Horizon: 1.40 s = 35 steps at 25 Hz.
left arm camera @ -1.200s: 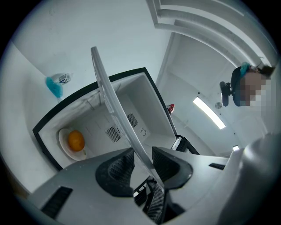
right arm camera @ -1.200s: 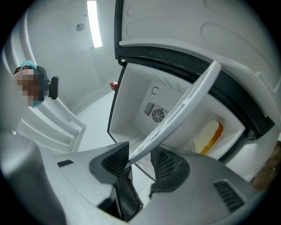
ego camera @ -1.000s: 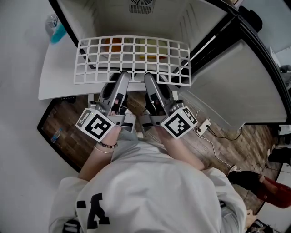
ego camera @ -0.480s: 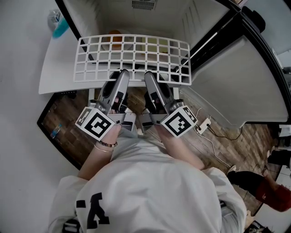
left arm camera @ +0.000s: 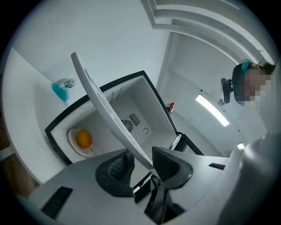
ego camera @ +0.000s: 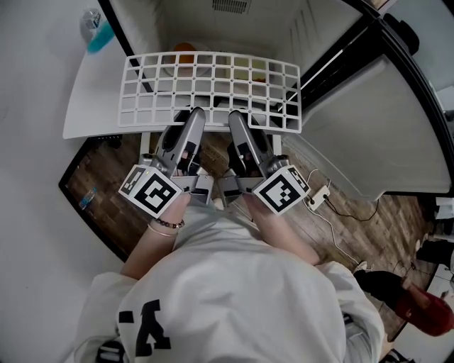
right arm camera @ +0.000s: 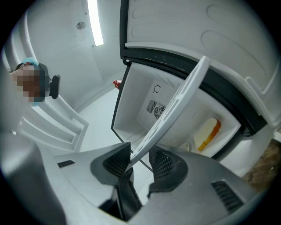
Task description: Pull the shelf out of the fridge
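You're holding the shelf (ego camera: pixel 213 88) by its front edge, both grippers side by side near the middle. The left gripper (ego camera: pixel 191 113) is clamping that rim between its pads. The right gripper (ego camera: pixel 237 117) has just been closing its jaws with the same edge between them, and it's looking clamped on too.

The shelf is sticking well out of the fridge (ego camera: pixel 177 21) toward you. I can't tell whether its rear corners are still sitting on the side rails.

My read is that you're mid-pull, so:
- Keep both hands drawing straight back at the same rate. Uneven pull is likely to skew the grid and jam it on the walls.
- Keep the shelf flat, not letting the far end dip toward the plate with the orange (left arm camera: pixel 84 139) below.
- You're gripping only the near edge, so expect it to sag as the rear is clearing.
- The open door (ego camera: pixel 369 135) is sitting close on your right, so don't drift that way.
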{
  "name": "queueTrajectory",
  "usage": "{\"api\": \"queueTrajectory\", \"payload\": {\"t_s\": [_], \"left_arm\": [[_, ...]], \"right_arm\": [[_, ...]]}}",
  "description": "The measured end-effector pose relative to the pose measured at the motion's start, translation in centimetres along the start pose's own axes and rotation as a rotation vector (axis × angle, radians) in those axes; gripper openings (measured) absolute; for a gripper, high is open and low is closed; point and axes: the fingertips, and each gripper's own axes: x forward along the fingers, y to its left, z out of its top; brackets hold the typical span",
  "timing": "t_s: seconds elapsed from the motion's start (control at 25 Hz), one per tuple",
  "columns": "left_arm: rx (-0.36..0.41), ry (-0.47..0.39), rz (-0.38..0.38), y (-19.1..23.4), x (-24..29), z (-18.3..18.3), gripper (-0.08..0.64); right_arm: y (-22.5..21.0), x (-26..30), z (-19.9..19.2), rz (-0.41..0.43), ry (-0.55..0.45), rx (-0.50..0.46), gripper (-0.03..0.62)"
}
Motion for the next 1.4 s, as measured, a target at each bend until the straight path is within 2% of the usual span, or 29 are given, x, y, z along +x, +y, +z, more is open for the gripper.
{"api": "queueTrajectory", "payload": {"t_s": [0.4, 0.6, 0.8, 1.4], "left_arm": [[0.019, 0.014, 0.013, 0.2, 0.0, -0.1, 0.129], [-0.006, 0.005, 0.019, 0.5, -0.8, -0.2, 0.129], [0.004, 0.000, 0.017, 0.1, -1.1, 0.1, 0.129], [0.023, -0.016, 0.031, -2.9, -10.5, 0.5, 0.129]], "right_arm": [[-0.4, 0.0, -0.3, -0.003, 0.016, 0.026, 0.143], [0.0, -0.2, -0.9, -0.004, 0.024, 0.024, 0.143], [0.3, -0.4, -1.1, -0.006, 0.023, 0.040, 0.143], [6.6, -5.9, -5.8, 0.024, 0.024, 0.027, 0.144]]}}
